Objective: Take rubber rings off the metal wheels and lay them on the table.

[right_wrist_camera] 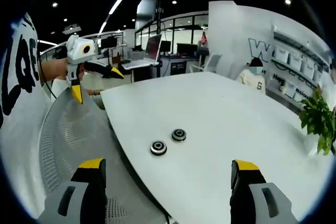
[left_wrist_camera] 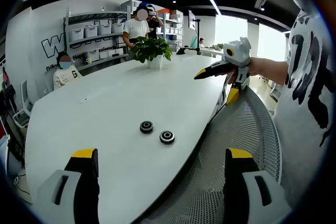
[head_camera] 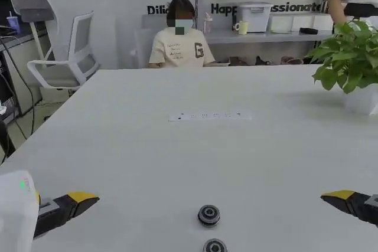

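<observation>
Left tongs (left_wrist_camera: 161, 155), right tongs (right_wrist_camera: 168, 163) gape, apparently level.

Counted by kind
Two round black-ringed metal wheels (head_camera: 208, 215) (head_camera: 215, 246) are sitting at six o'clock, one green potted plant (head_camera: 348, 57) at two.

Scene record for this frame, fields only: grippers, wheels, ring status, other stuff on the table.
left gripper: open, holding nothing, clear of the wheels
right gripper: open, holding nothing, clear of the wheels
far wheel: lying flat on the table, near its front edge
near wheel: lying flat, closer to the edge, apart from the far wheel
rubber rings: appear fitted on both wheels; none laid out
plant: far right, in a white pot
white strip: mid-table, flat
seated person: far side
</observation>
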A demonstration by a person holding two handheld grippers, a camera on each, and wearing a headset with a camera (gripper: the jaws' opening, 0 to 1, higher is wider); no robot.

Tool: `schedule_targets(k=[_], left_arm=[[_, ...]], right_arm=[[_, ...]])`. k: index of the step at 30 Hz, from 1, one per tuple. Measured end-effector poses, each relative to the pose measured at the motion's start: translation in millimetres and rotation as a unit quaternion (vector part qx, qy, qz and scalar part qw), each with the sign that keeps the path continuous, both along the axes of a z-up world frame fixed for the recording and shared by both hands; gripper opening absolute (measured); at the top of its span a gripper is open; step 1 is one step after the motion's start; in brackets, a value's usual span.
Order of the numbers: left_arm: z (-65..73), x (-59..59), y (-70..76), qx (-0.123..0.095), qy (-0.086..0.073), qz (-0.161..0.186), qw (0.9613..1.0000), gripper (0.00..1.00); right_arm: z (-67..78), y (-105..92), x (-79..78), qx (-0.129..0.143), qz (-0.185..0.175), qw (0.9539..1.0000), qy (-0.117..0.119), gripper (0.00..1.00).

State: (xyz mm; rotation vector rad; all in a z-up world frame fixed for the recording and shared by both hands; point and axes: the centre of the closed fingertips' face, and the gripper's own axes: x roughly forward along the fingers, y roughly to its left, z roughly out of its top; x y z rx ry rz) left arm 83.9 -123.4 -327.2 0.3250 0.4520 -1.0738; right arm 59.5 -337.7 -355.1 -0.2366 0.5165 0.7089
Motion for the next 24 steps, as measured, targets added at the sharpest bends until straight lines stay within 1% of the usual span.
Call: schedule_targets(k=[5, 9, 16, 22, 24], left_arm=[[-0.7, -1.4, 1.9, -0.001, 0.002, 0.002, 1.0000, 0.99], [-1.1, -2.5, 2.2, 0.000, 0.003, 0.002, 1.0000, 0.99], [0.3, -1.6, 3.7, -0.001, 0.002, 0.005, 1.0000, 0.99], [-0.9, -1.0, 5.7, 0.000, 0.004, 0.007, 1.0000, 0.99], [-0.9, -0.9, 5.7, -0.003, 0.006, 0.007, 1.0000, 0.99]], right_arm=[[-2.0, 0.1, -0.7, -0.002, 0.003, 1.0000, 0.002, 0.99], [-0.9, 0.3, 0.9, -0.001, 0.004, 1.0000, 0.001, 0.99], [0.5, 2.1, 2.1, -0.002, 0.008, 1.0000, 0.000, 0.99], [-0.4, 4.0, 3.5, -0.001, 0.010, 1.0000, 0.001, 0.99], [-0.3, 4.8, 4.3, 0.000, 0.010, 0.9999, 0.000, 0.99]])
